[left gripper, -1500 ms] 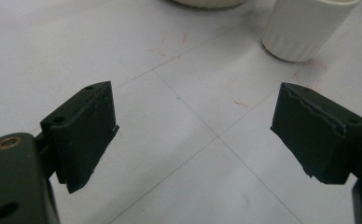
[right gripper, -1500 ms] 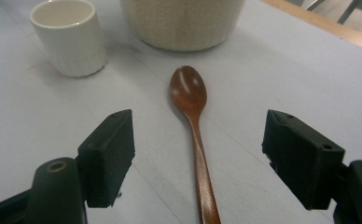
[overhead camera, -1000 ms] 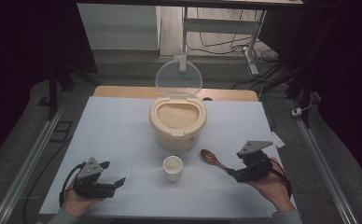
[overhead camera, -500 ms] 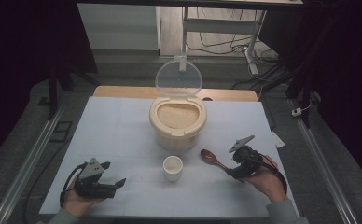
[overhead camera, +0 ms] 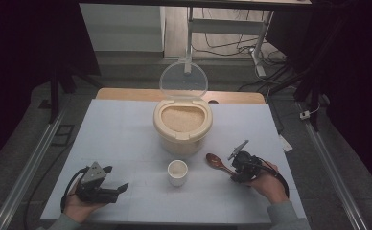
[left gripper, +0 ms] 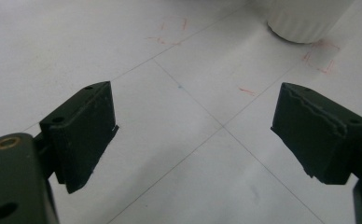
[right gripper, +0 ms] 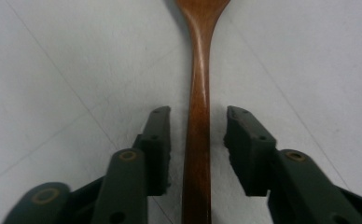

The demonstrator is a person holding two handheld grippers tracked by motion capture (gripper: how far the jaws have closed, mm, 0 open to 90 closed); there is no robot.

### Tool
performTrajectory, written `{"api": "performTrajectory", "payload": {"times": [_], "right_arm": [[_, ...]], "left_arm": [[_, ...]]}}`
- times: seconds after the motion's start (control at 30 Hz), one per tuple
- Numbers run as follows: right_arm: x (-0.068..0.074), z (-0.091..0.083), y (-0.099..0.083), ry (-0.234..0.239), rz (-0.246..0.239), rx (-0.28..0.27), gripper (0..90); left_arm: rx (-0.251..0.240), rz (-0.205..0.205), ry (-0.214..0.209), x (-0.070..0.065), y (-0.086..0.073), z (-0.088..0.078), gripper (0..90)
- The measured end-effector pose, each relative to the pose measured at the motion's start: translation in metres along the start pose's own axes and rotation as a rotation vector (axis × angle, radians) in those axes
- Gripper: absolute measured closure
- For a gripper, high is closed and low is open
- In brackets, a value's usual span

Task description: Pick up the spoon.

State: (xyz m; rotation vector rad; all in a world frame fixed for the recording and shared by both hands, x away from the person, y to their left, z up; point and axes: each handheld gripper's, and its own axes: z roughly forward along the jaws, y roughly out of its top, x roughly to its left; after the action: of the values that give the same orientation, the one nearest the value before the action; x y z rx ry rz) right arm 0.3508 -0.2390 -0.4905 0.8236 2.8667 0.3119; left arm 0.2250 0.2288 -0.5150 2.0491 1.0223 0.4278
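Observation:
A brown wooden spoon [overhead camera: 216, 161] lies flat on the white table, right of a small white cup [overhead camera: 178, 172]. My right gripper [overhead camera: 236, 171] is down over the spoon's handle [right gripper: 198, 121]; its jaws have just been closing and now stand on either side of the handle with a thin gap at each pad, not pressing it. My left gripper [overhead camera: 117, 181] rests open at the table's front left; in the left gripper view nothing lies between its fingers [left gripper: 82, 130], and the cup's base [left gripper: 305, 18] is ahead.
A cream rice container [overhead camera: 182, 123] full of grains stands behind the cup with its clear round lid [overhead camera: 183, 79] tilted up. A wooden board [overhead camera: 126, 94] edges the table's far side. Cables trail on the floor beyond.
My right gripper has dropped toward the table and moved onto the spoon's handle, with its jaws narrowing around it. The left gripper has stayed where it was.

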Motion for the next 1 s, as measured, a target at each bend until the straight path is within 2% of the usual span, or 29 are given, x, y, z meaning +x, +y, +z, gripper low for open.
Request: {"api": "performTrajectory", "payload": {"times": [0.17, 0.23, 0.33, 0.43, 0.63, 0.73, 0.8, 0.93, 1.0], "right_arm": [[-0.001, 0.001, 0.003, 0.022, -0.009, 0.004, 73.8], [-0.002, 0.002, 0.003, 0.02, -0.012, 0.009, 75.4], [0.002, 0.003, 0.007, -0.001, -0.054, 0.026, 78.7], [0.005, 0.003, 0.008, -0.018, -0.063, 0.033, 79.5], [0.003, 0.001, 0.003, -0.001, -0.066, -0.005, 79.7], [0.003, 0.0, 0.001, -0.01, -0.066, -0.021, 79.6], [0.002, -0.001, -0.001, 0.004, -0.063, -0.033, 79.7], [0.004, -0.011, -0.003, 0.006, -0.066, -0.084, 79.7], [0.007, -0.017, -0.004, 0.004, -0.082, -0.111, 79.7]], "left_arm": [[0.0, -0.001, -0.001, 0.0, 0.0, 0.0, 13.5], [0.001, 0.0, 0.001, 0.0, 0.0, 0.0, 13.5], [0.004, 0.004, 0.002, -0.001, 0.0, 0.001, 13.5], [0.004, 0.005, 0.003, -0.001, 0.0, 0.0, 13.6], [0.004, 0.003, 0.007, 0.0, 0.0, 0.0, 13.8], [0.007, 0.003, 0.008, 0.0, -0.001, 0.001, 13.9], [0.007, 0.002, 0.009, 0.0, -0.001, 0.001, 13.9], [0.006, 0.002, 0.012, 0.0, -0.001, 0.0, 14.0], [0.009, 0.003, 0.013, 0.001, -0.001, 0.0, 14.1]]}}
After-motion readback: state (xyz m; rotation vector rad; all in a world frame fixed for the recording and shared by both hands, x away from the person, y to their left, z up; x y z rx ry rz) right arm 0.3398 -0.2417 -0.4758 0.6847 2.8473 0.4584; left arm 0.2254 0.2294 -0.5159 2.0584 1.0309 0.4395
